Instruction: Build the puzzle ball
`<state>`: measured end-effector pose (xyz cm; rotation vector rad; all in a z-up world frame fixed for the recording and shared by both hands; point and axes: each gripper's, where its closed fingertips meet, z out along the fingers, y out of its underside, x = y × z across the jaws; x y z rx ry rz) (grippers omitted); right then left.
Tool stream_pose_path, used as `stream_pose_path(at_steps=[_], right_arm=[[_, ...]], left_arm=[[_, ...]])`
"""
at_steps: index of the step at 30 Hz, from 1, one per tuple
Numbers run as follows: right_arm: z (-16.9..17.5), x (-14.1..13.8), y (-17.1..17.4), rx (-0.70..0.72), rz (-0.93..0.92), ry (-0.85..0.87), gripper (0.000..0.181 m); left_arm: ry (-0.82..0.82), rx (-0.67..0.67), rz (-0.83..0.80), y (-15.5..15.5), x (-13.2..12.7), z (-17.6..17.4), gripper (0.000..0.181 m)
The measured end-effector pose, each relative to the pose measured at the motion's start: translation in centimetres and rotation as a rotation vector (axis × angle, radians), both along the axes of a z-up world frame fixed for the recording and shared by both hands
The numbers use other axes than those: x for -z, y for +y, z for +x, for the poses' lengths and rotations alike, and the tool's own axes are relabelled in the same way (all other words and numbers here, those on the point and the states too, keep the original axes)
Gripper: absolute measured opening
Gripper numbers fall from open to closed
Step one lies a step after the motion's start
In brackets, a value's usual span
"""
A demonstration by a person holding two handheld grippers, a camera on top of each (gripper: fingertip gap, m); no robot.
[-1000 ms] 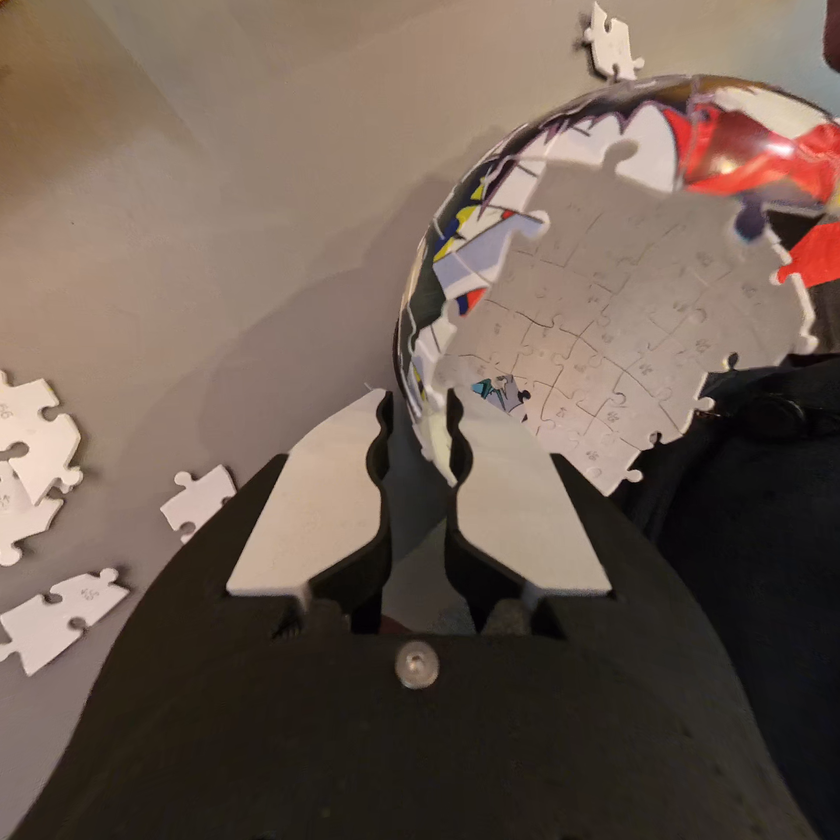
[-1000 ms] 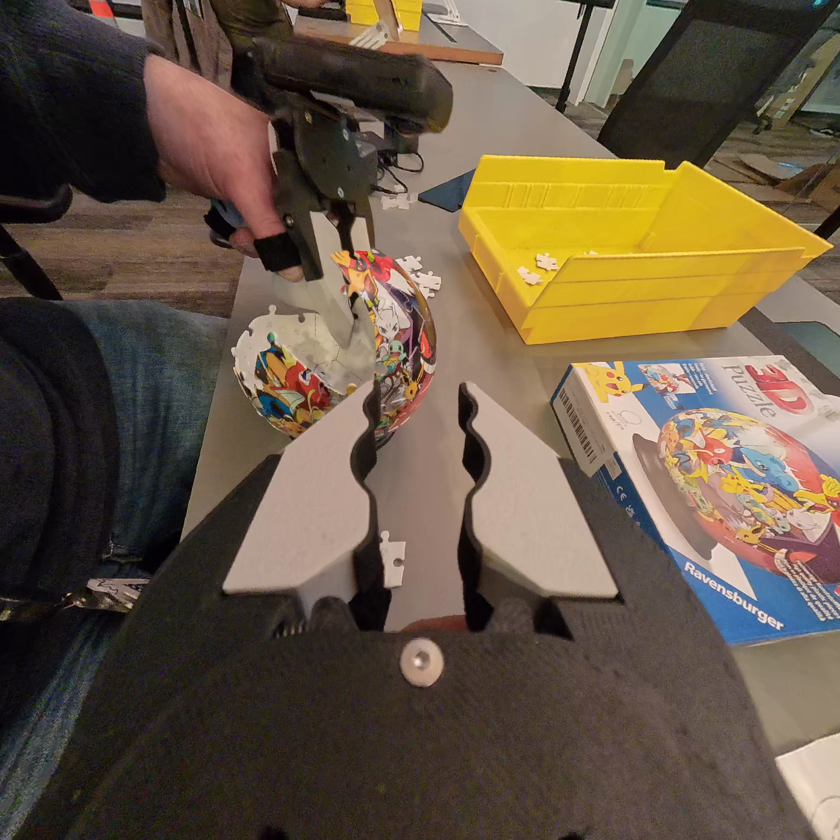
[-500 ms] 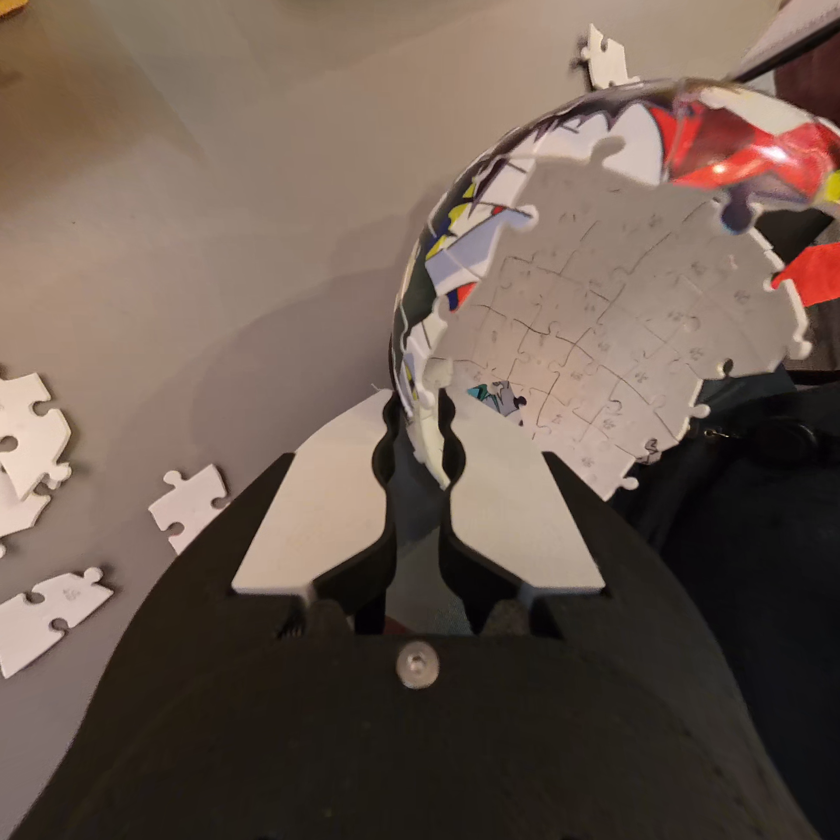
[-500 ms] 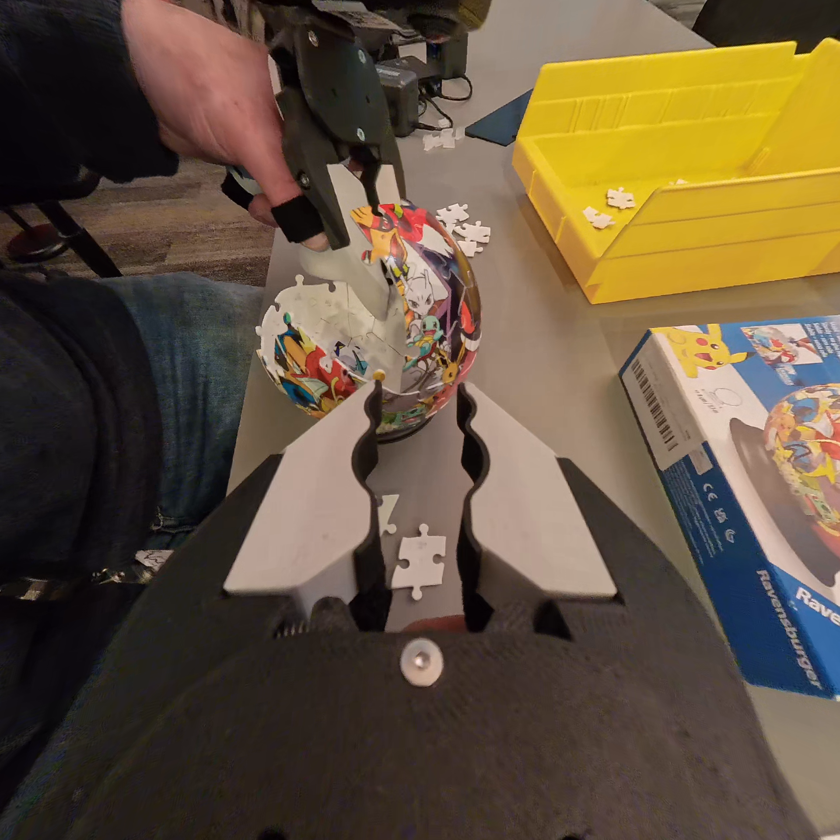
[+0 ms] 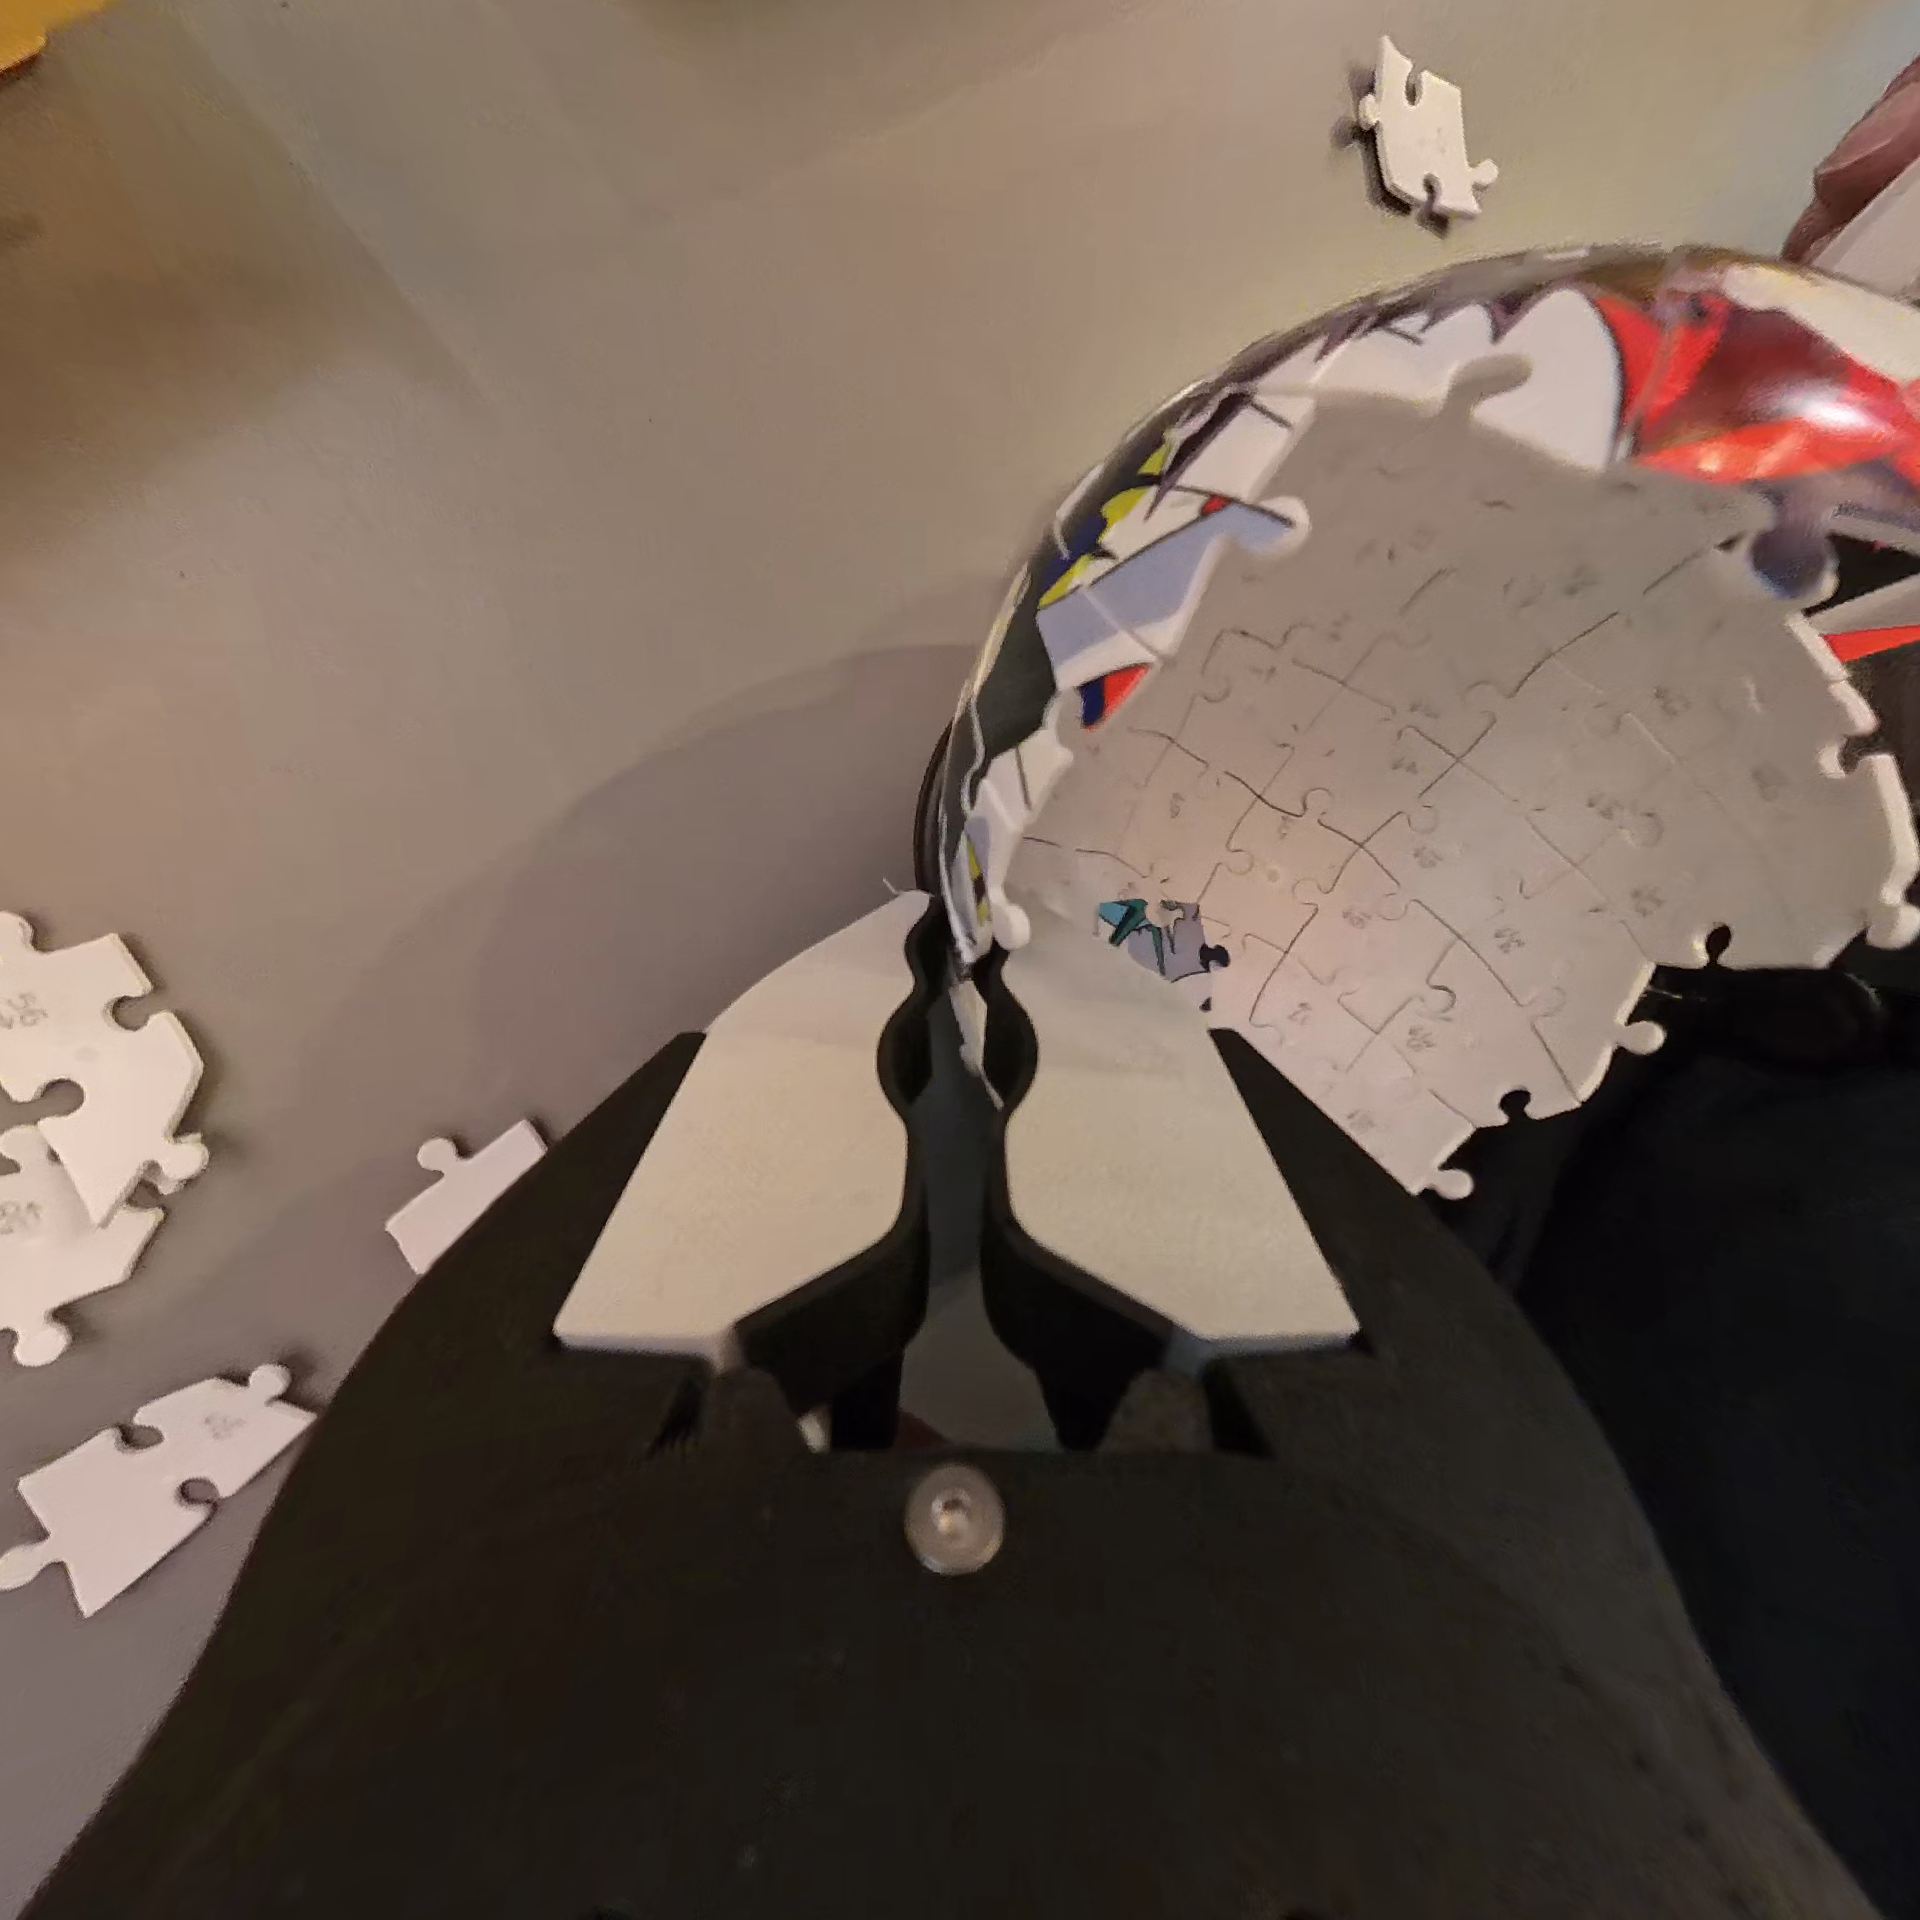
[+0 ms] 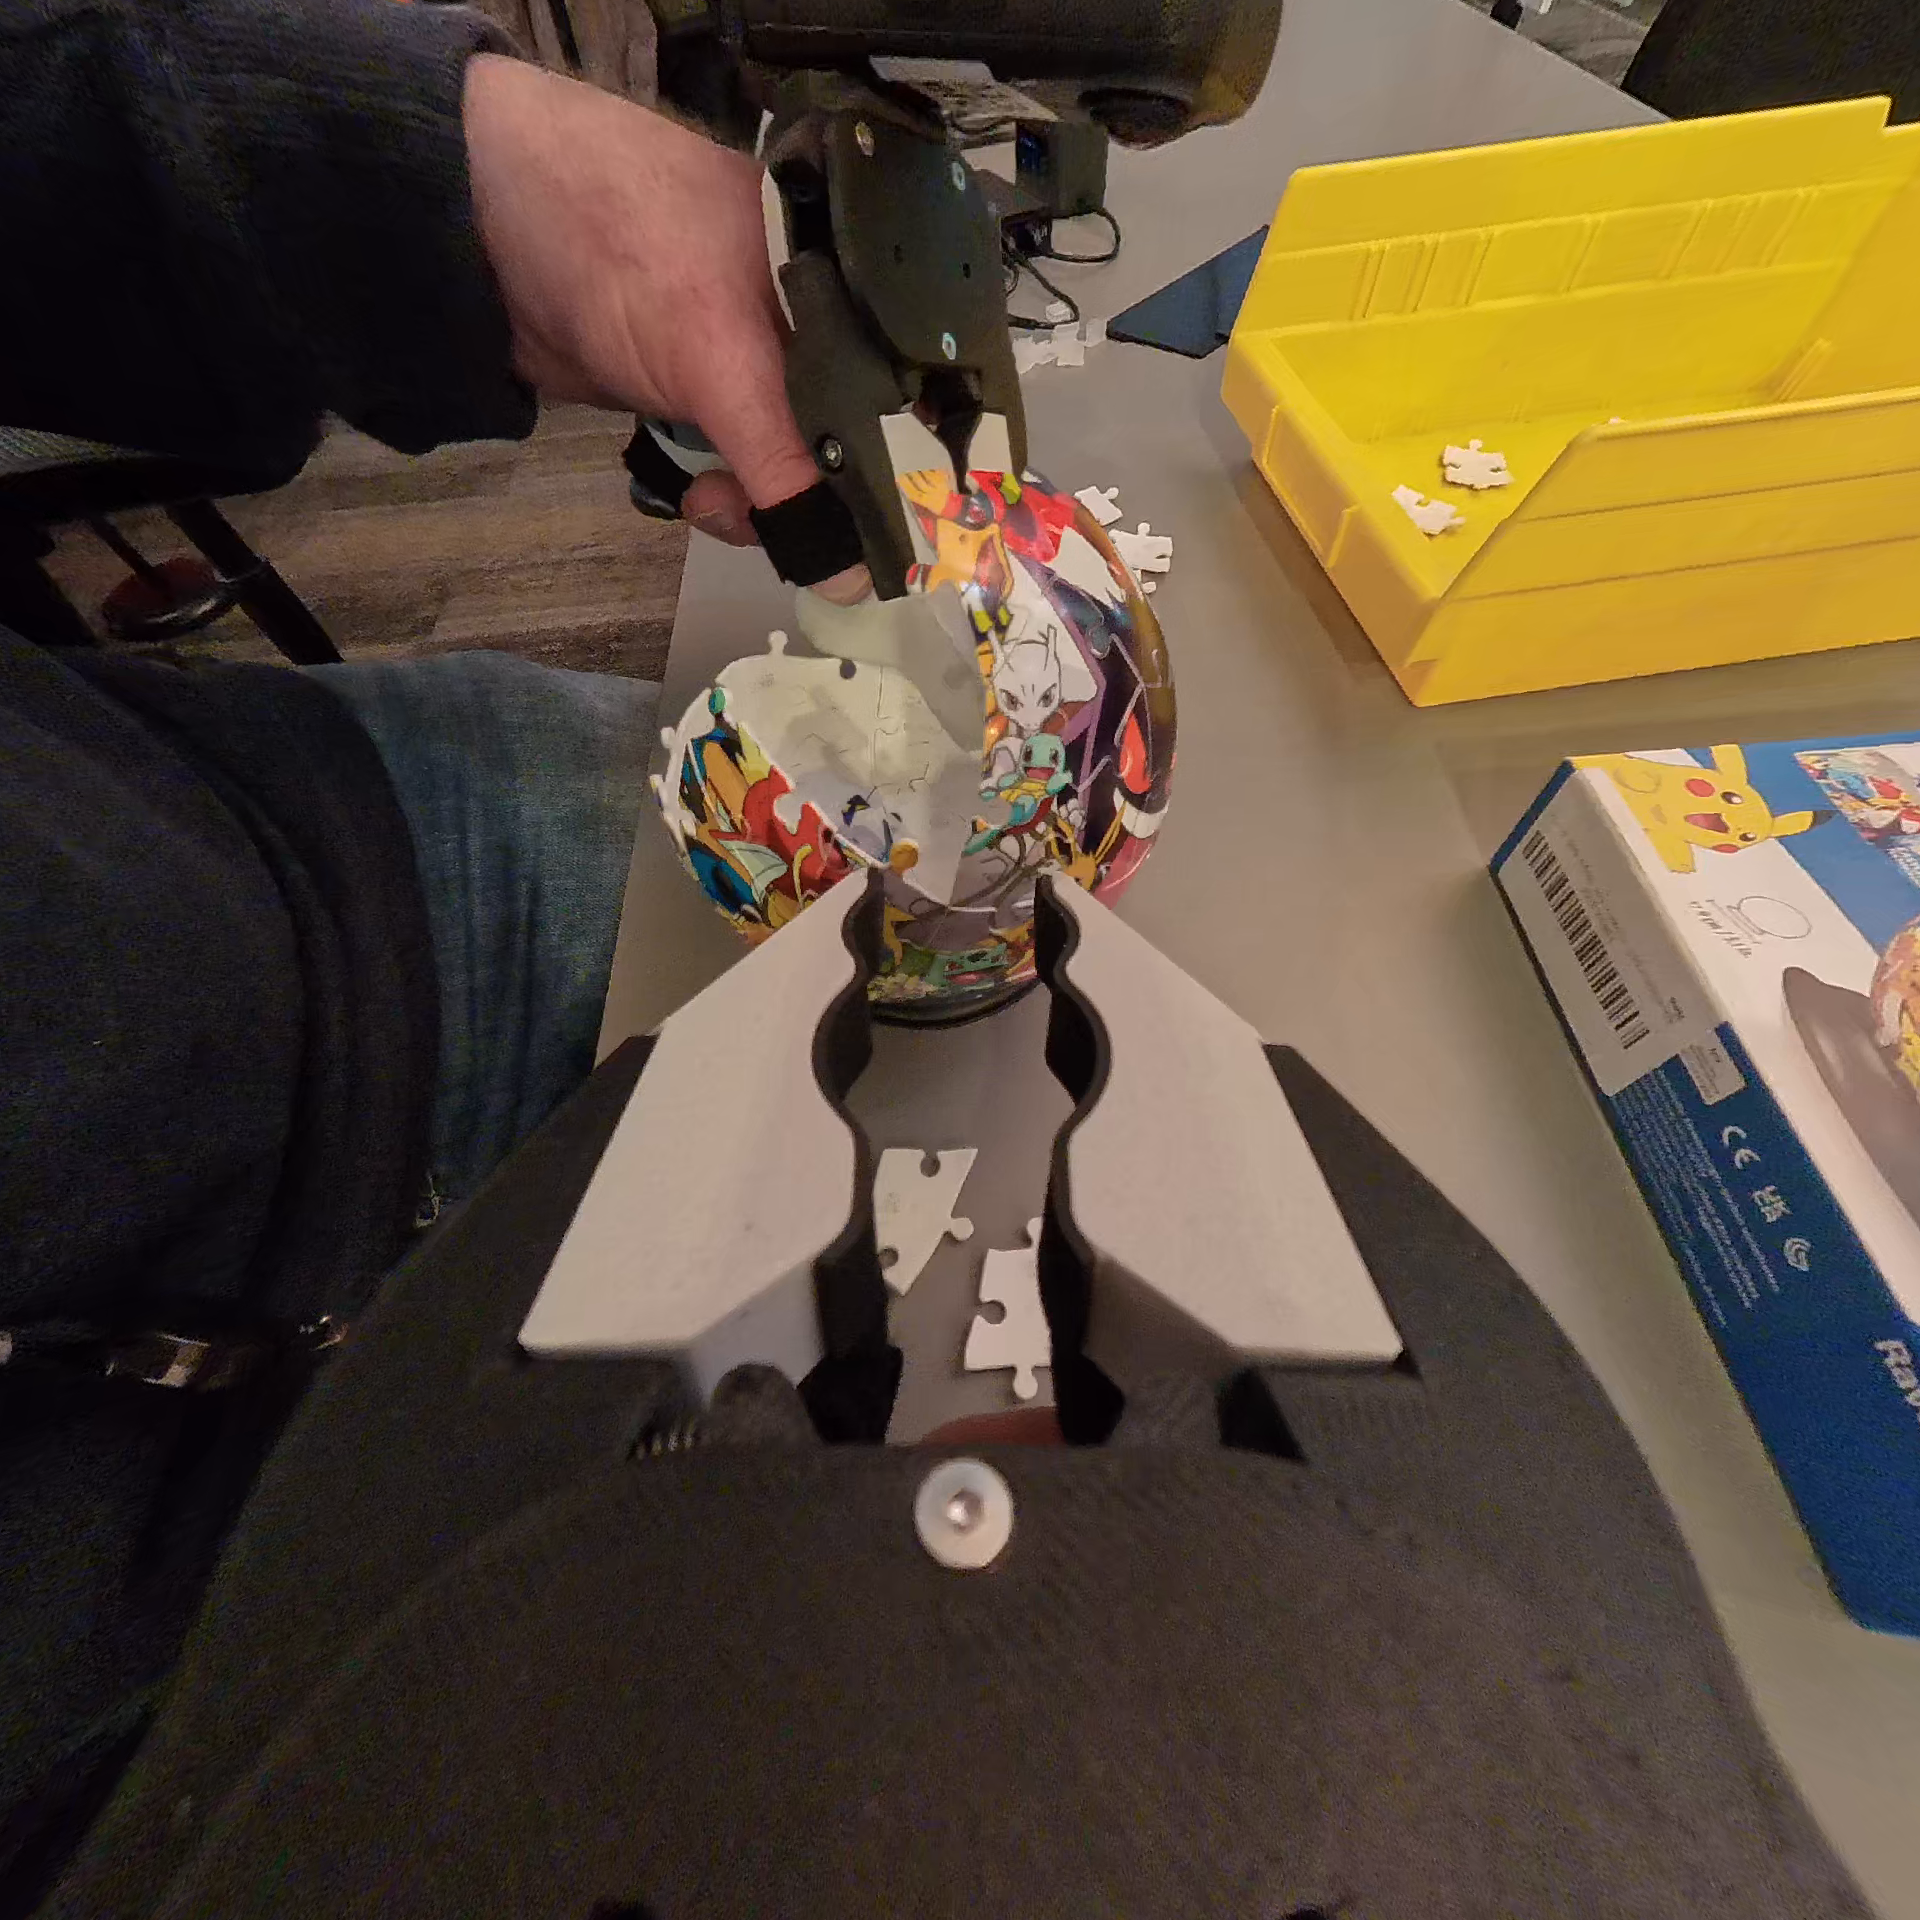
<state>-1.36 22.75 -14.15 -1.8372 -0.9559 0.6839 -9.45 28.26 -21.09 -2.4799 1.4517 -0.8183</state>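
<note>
Your left gripper (image 5: 961,961) is clamped on the rim of the puzzle ball (image 5: 1455,790), one finger on the printed outer face and one on the plain white inner face. The ball is part-built: an open shell extending ahead and to the right of that gripper, resting on the grey table (image 5: 468,520). Loose white puzzle pieces (image 5: 94,1049) lie to the left of the left gripper, and one more (image 5: 1423,135) lies beyond the ball.

Your right gripper (image 6: 954,904) stands with its fingers apart and holds nothing. The ball (image 6: 1049,748) sits just ahead of its fingertips. Two loose pieces (image 6: 920,1205) lie on the table beneath the gap between the fingers. A yellow bin (image 6: 1579,416) stands ahead and to the right, and a blue puzzle box (image 6: 1745,1091) lies to the right.
</note>
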Motion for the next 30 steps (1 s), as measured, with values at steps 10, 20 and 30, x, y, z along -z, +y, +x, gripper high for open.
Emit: stream_pose_path(at_steps=[10,20,30], right_arm=[[-1.0,0.5,-1.2,-0.003,0.007,0.009,0.027],[-1.0,0.5,-1.4,0.001,0.006,0.02,0.027],[-0.2,0.0,-1.2,0.029,0.014,0.017,0.033]], left_arm=[[0.015,0.036,0.001,0.0,-0.2,0.5,0.017],[0.014,0.028,0.0,0.3,-0.1,0.5,0.004],[-0.035,0.004,0.051,0.4,-1.8,-0.1,0.042]])
